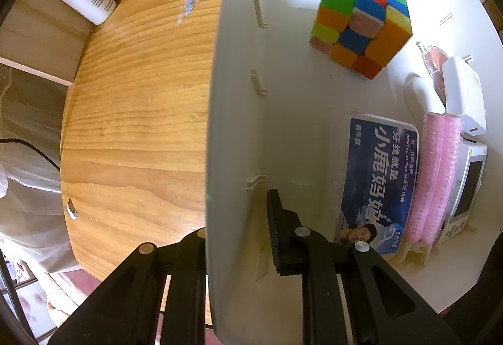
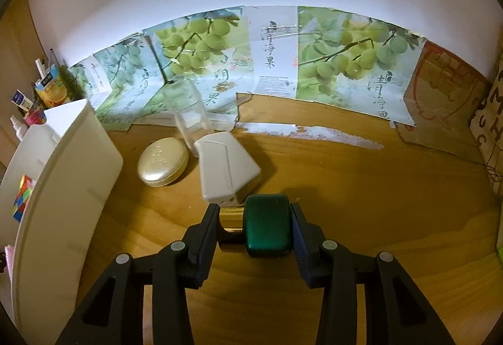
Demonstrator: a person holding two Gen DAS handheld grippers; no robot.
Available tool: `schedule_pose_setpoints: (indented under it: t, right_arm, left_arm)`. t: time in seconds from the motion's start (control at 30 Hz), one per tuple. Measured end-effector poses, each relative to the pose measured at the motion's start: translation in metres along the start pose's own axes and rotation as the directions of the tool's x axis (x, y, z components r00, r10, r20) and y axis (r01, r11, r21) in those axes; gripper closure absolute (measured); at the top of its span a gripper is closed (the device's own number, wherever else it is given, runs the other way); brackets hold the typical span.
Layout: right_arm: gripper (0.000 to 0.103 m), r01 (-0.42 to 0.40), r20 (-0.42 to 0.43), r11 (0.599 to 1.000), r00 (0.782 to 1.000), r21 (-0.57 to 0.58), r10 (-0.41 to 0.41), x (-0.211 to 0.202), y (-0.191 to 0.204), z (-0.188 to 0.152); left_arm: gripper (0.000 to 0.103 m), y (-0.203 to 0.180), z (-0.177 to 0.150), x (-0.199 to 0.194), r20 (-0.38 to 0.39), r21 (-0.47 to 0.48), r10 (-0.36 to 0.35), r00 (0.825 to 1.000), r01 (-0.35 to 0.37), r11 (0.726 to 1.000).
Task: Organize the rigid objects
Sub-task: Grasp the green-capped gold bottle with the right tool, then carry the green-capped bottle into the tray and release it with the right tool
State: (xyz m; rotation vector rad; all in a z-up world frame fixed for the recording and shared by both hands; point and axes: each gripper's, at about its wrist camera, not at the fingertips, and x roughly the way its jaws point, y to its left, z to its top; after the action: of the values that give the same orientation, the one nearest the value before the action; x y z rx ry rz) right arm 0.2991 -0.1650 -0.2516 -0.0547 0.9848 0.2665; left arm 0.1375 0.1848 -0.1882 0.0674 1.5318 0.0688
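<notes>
My left gripper (image 1: 235, 228) pinching the white bin's wall (image 1: 232, 125), my right gripper (image 2: 254, 227) clamped on a green-and-gold object (image 2: 267, 225), white box (image 2: 228, 170) just ahead of it

The right gripper (image 2: 255, 227) is closed on a green-and-gold bottle (image 2: 267, 225) lying on the wooden table (image 2: 361, 188), one pad on its gold end, the other on its green end. Just beyond lie a white box (image 2: 228, 170), a gold case (image 2: 163, 161) and a clear cup (image 2: 187, 115). A white bin (image 2: 63, 181) stands at the table's left edge, a cube (image 2: 22, 200) inside.
</notes>
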Motion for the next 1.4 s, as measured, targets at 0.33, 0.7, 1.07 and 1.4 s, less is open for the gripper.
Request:
schedule_pose_setpoints:
  t: [0.33, 0.7, 1.07, 1.4]
  right_arm:
    - [0.060, -0.038, 0.006, 0.999, 0.999, -0.015, 0.038, -0.025, 0.021, -0.007]
    - [0.060, -0.077, 0.047, 0.995, 0.996, -0.061, 0.080, -0.066, 0.067, -0.009]
    - [0.060, -0.108, 0.100, 0.989, 0.988, -0.106, 0.118, -0.100, 0.126, -0.009]
    - [0.060, -0.149, 0.109, 0.975, 0.980, -0.162, 0.168, -0.119, 0.177, -0.014]
  left_arm:
    - [0.084, -0.007, -0.002, -0.004, 0.013, 0.030, 0.011, 1.000, -0.011, 0.999]
    - [0.084, -0.015, -0.003, -0.007, 0.019, 0.064, 0.023, 1.000, -0.024, 0.998]
    - [0.084, -0.017, -0.001, -0.008, 0.017, 0.098, 0.018, 1.000, -0.019, 0.995]
    - [0.084, -0.023, 0.004, -0.009, 0.011, 0.133, 0.017, 1.000, -0.018, 0.991]
